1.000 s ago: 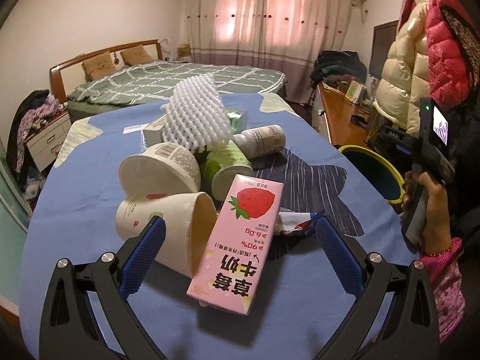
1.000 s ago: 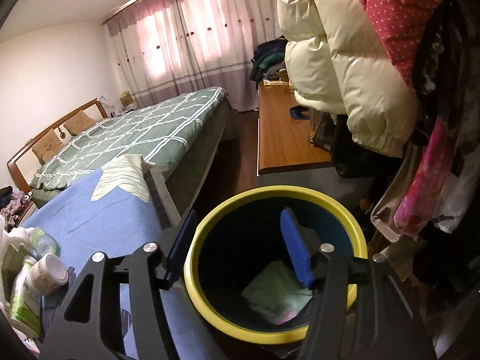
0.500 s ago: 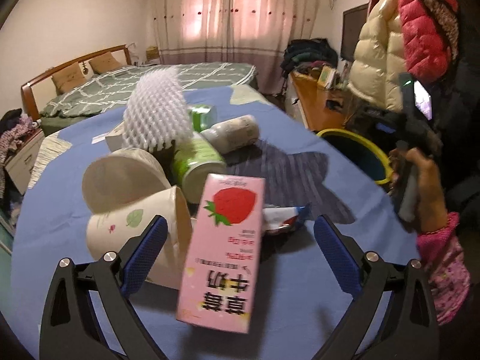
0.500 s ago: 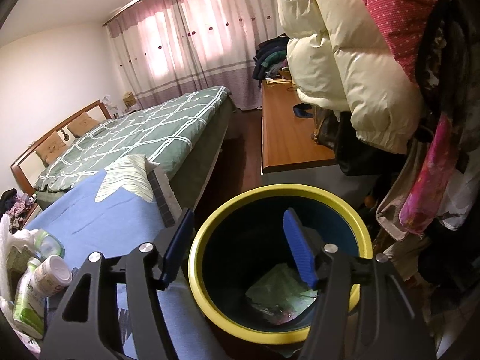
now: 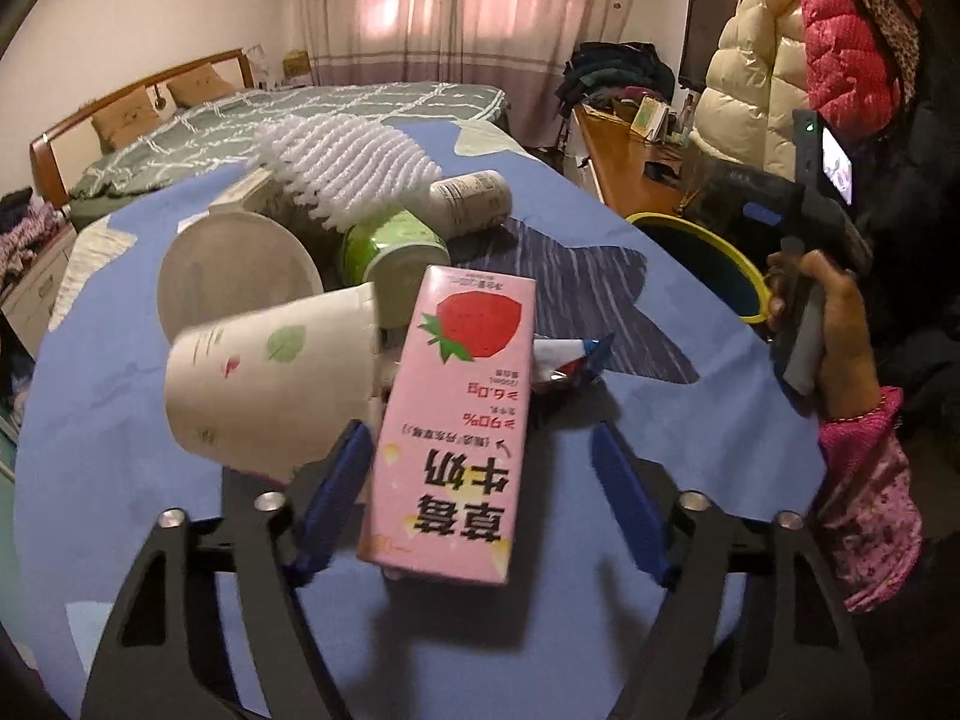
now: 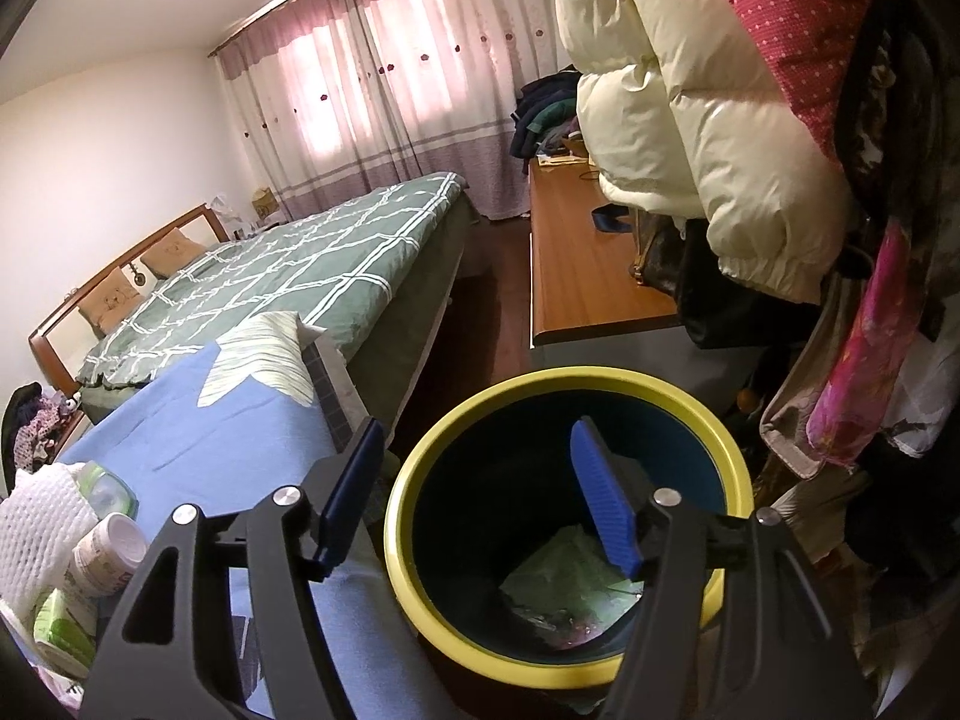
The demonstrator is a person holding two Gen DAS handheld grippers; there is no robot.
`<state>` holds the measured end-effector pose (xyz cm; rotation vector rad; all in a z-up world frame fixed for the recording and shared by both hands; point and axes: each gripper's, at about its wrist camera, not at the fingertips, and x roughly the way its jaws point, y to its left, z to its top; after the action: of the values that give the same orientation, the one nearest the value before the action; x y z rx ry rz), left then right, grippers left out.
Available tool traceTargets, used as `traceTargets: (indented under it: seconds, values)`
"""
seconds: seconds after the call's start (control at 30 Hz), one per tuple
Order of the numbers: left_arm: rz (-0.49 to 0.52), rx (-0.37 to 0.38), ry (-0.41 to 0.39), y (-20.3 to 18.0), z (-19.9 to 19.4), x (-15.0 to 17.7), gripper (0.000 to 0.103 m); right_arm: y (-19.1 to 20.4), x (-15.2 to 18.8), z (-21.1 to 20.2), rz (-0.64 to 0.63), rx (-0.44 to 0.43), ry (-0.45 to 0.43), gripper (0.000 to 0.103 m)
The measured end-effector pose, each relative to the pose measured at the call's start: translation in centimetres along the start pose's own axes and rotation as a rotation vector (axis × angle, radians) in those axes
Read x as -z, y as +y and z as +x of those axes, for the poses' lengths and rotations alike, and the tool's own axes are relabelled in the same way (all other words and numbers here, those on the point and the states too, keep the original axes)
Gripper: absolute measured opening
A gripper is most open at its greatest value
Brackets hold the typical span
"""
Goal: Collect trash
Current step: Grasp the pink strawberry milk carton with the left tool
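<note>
bedroom clutter sits heaped on a blue-clothed desk [image 5: 150, 438] before the bed; the left hand-held gripper [image 5: 480, 498] has just been closing around the pink strawberry milk carton [image 5: 456, 420], its blue pads flanking it but not yet pressing, likely lining up a grab; a paper cup [image 5: 270, 384] lies tipped beside it; the right hand-held gripper [image 6: 474, 498] hangs empty, jaws parted, over the yellow-rimmed bin [image 6: 408, 540] just beside the desk's edge, probably placed for short drops.

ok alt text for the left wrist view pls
A pink strawberry milk carton stands between the left gripper's closing blue fingers, on a blue tablecloth beside a tipped paper cup and other trash.
</note>
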<state>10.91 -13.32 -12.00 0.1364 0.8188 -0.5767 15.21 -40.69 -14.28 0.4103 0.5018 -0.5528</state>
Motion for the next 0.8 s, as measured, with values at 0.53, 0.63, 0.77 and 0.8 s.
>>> traceTargets:
  seconds: [0.53,0.63,0.77,0.8]
  values:
    - [-0.007,-0.080,0.029,-0.5,1.8,0.5,0.048,-0.2,0.0,-0.2,0.012,-0.020,-0.006,0.063]
    - [-0.009,-0.078,-0.006,-0.6,0.6,0.1,0.048,-0.3,0.0,-0.3,0.017,-0.027,-0.009,0.063]
    - [0.012,-0.074,-0.058,-1.5,-0.6,-1.3,0.048,-0.4,0.0,-0.6,0.014,-0.032,-0.018,0.063]
    - [0.021,-0.068,-0.068,-1.9,-0.7,-2.0,0.048,-0.5,-0.1,-0.8,0.012,-0.030,-0.019,0.063]
